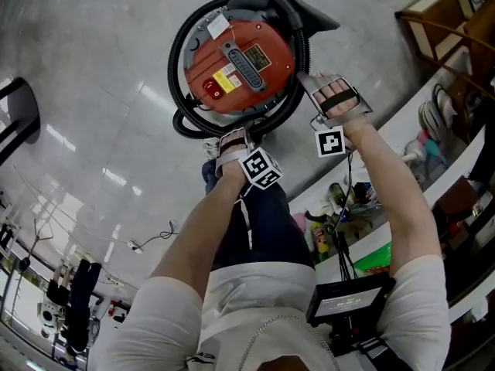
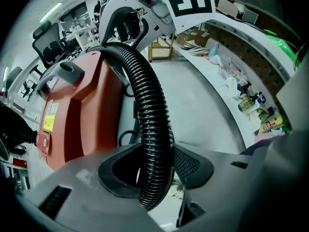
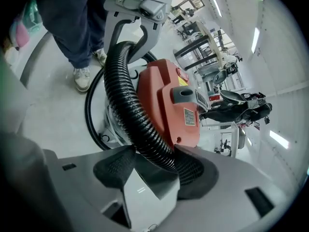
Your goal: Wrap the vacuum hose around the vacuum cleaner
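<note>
Where the hose lies: the hose rings the red vacuum in the upper middle of the head view, on the floor; one stretch of it runs between the two tongs.
Left tongs: closed on the hose. The ribbed tube comes up from between the pads at bottom centre of the left gripper view and arches past the vacuum's red side at left.
Right tongs: jaws wide, with the hose lying between them against the pad at right. Whether the other pad touches it I cannot tell.
Same stretch: each gripper view shows the other tongs at the top of the frame, at the far end of the tube.
Tongs in head view: left at the ring's lower edge, right at its right edge, near each other.
Vacuum: lid and grey handle face up.
Desk: white, curved, along the right edge of the head view.
</note>
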A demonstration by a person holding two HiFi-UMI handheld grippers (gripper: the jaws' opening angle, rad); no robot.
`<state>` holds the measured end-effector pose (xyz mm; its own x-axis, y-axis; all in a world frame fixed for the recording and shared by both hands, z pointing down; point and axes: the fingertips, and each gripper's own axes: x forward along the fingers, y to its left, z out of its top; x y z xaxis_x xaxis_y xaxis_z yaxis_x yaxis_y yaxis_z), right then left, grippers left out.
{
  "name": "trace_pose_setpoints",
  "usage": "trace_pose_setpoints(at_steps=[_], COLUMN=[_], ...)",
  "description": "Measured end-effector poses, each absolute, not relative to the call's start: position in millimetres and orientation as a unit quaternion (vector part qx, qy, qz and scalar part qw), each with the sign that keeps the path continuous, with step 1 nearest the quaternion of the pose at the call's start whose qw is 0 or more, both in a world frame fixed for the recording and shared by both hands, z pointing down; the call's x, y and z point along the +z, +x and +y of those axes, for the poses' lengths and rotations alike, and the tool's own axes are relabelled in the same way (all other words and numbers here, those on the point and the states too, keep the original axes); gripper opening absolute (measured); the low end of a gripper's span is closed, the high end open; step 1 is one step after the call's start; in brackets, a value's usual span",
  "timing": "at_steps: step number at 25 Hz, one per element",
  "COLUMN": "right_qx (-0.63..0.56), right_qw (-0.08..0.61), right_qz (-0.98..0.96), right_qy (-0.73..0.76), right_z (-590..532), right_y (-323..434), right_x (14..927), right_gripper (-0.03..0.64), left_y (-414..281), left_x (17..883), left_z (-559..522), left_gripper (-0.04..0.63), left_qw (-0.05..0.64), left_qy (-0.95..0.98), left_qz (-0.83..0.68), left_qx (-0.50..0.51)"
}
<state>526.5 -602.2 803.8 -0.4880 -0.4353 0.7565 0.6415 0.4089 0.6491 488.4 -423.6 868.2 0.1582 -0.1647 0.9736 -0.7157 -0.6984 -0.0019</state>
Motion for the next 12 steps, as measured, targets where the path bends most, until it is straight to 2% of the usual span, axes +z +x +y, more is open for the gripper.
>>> trace_pose_setpoints(at_steps=[8,12], right_qx=[-0.515,-0.499], right_qw=[0.525,0.536], right_qz=[-0.673,-0.677], right_qy=[-0.084,-0.077], right_z=[-598,-595], right_y=[530,530], right_x=[822,825], right_gripper=[0.23,0.23], left_y=[478,471], left_x=[889,886], left_z=[-425,-431], left_gripper=[0.177,0.178], left_qw=[0.251,0.225], left_qy=[0.713,0.713], left_qz=[-0.309,-0.325], left_qx=[0.577,0.579])
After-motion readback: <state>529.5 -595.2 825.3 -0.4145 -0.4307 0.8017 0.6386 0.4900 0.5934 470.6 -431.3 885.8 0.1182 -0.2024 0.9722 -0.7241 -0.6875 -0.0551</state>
